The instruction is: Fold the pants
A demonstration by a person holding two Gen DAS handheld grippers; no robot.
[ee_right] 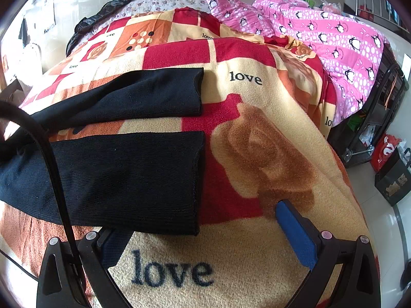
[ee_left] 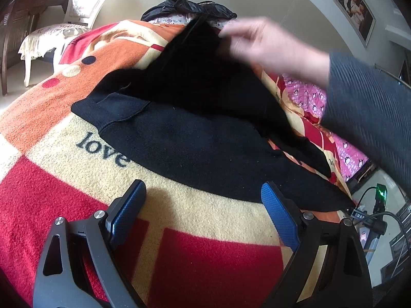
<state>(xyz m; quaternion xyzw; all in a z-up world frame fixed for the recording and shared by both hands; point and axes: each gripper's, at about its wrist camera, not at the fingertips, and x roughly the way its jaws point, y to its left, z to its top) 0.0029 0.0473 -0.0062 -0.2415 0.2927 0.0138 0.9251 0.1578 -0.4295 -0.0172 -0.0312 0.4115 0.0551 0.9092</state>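
A: Two legs of the black pants (ee_right: 123, 172) lie flat on the patterned blanket (ee_right: 269, 154), side by side with a strip of blanket between them, and their hems point to the right.

B: And the waist end?

A: In the left wrist view the pants (ee_left: 205, 143) are spread on the blanket (ee_left: 51, 118). A bare hand (ee_left: 259, 43), blurred, pinches the far edge of the cloth and lifts it.

B: How are the tools?

A: The left gripper (ee_left: 203, 205) hovers near the closer edge, fingers wide apart, holding nothing. The right gripper (ee_right: 205, 233) is also spread wide and holds nothing; the near leg's hem lies over its left finger.
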